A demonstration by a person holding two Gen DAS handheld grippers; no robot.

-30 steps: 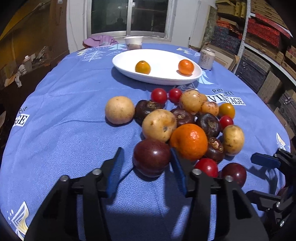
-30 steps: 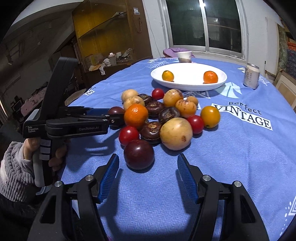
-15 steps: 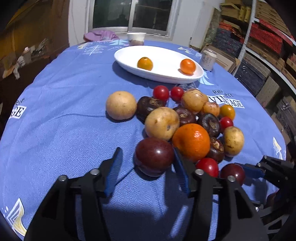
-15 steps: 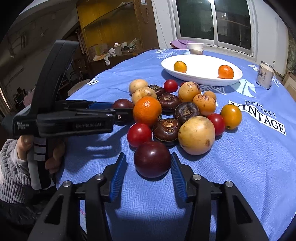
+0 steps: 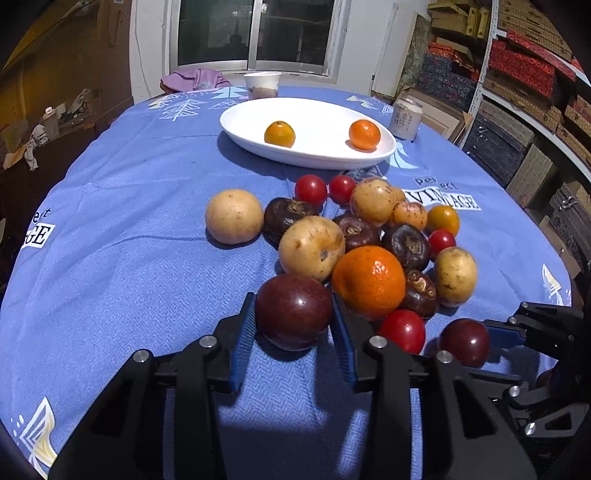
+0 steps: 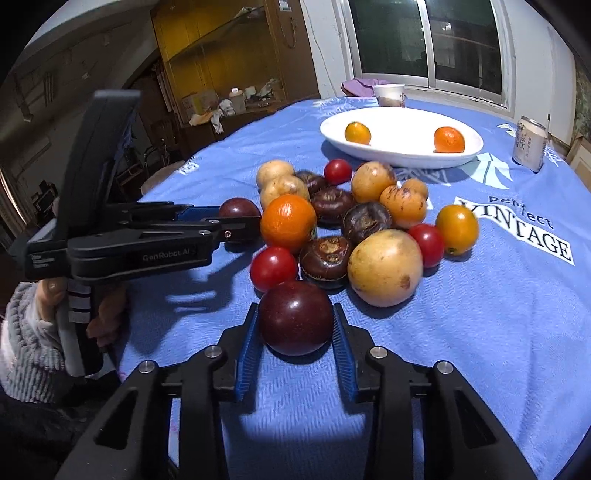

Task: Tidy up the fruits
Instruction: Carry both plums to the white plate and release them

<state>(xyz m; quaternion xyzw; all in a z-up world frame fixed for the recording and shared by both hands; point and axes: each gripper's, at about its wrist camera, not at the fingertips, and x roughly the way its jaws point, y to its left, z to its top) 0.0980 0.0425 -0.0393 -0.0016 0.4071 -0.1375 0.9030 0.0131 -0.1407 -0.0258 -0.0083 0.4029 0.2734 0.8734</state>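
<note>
1. A round table [image 5: 110, 258] fills both views, covered by a blue woven cloth [image 6: 498, 332] printed with white trees and the words "perfect VINTAGE".
2. At its far side sits a white oval dish [image 5: 317, 155] holding two small oranges; a paper cup [image 5: 262, 85] stands behind it and a drinks can [image 5: 406, 115] just to its right.
3. A heap of fruit [image 5: 369, 236] lies in the middle: pale yellow ones, dark brown ones, small red ones and a big orange [image 5: 368, 282].
4. The left gripper [image 5: 293, 328] has just been closing; its blue pads now press a dark red plum [image 5: 293, 312] at the heap's near edge, touching the big orange.
5. The right gripper [image 6: 295, 332] has likewise been closing and now clamps a second plum [image 6: 295, 317] on the cloth.
6. Behind the table is a window [image 5: 255, 33]; stacked boxes [image 5: 517, 74] line shelves on the right, a yellow cabinet [image 6: 221, 55] stands far left.
7. A hand [image 6: 55, 295] in a grey sleeve holds the left tool.
</note>
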